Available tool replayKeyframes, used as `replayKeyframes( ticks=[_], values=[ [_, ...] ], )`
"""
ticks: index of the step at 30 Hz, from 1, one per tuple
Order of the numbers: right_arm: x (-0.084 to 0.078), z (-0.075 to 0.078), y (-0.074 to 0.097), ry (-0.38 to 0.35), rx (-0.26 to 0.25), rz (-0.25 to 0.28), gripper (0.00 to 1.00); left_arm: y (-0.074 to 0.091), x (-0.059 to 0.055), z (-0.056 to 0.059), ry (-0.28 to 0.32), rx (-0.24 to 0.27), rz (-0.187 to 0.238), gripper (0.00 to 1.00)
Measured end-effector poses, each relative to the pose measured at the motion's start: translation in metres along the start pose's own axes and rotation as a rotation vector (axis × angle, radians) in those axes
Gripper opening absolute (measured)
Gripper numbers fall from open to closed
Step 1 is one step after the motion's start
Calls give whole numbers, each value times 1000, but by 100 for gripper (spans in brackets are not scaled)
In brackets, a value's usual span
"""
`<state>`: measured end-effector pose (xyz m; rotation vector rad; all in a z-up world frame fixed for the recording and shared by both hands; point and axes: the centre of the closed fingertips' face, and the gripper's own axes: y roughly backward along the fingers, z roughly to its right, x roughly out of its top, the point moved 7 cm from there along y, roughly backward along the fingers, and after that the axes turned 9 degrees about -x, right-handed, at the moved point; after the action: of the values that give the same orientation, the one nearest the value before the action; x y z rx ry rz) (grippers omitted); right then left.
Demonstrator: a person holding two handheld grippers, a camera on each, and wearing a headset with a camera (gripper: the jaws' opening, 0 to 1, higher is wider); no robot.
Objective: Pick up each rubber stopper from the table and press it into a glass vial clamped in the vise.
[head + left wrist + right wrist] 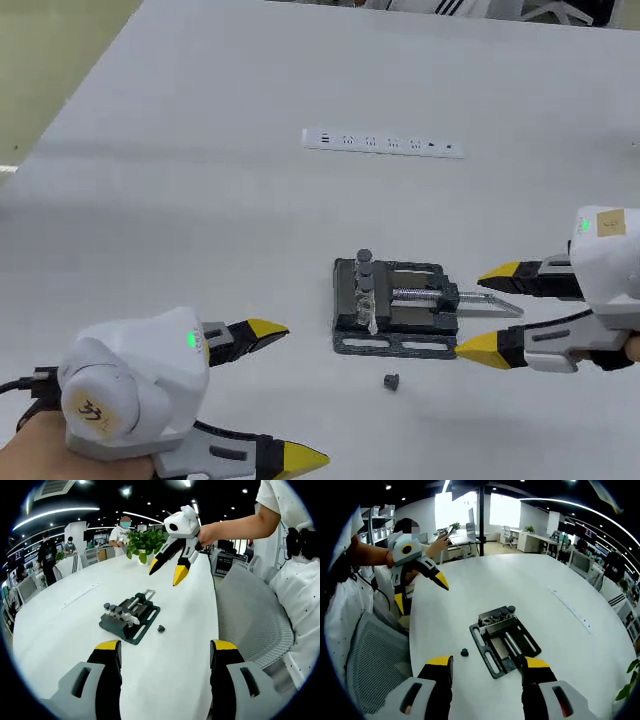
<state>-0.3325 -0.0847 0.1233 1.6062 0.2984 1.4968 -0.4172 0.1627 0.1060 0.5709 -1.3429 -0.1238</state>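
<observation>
A black vise (400, 312) sits mid-table and clamps a row of glass vials (367, 290). The far vials carry dark stoppers; the nearest one looks clear at the top. One loose black rubber stopper (391, 381) lies on the table just in front of the vise. My left gripper (287, 394) hovers open at the lower left, well short of the stopper. To the right of the vise, my right gripper (488, 311) is open and holds nothing. From the left gripper view I see the vise (131, 616), the stopper (161, 628) and the right gripper (170, 565).
A white power strip (382, 142) lies at the far side of the white table (200, 200). A grey mesh chair (250, 610) stands by the table's near edge. People stand in the office background.
</observation>
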Motion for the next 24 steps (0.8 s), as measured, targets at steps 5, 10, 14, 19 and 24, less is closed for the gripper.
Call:
replayKeyframes(
  ticks=[5,10,14,19,24],
  values=[
    [-14,-7,11,-27,12,26,57,-4,3,-1,-12,-12,-15,68],
    [-26,-16,20,-50,13,54,63,-8,4,-3,-26,-22,-40,65],
    [-38,-21,25,-61,16,74,67,-12,6,-5,-45,-38,-63,61],
    [-51,-31,32,-65,26,104,74,-21,7,-10,-65,-52,-89,58],
    [-65,-33,37,-100,13,126,75,-35,6,-14,-73,-77,-131,53]
  ],
)
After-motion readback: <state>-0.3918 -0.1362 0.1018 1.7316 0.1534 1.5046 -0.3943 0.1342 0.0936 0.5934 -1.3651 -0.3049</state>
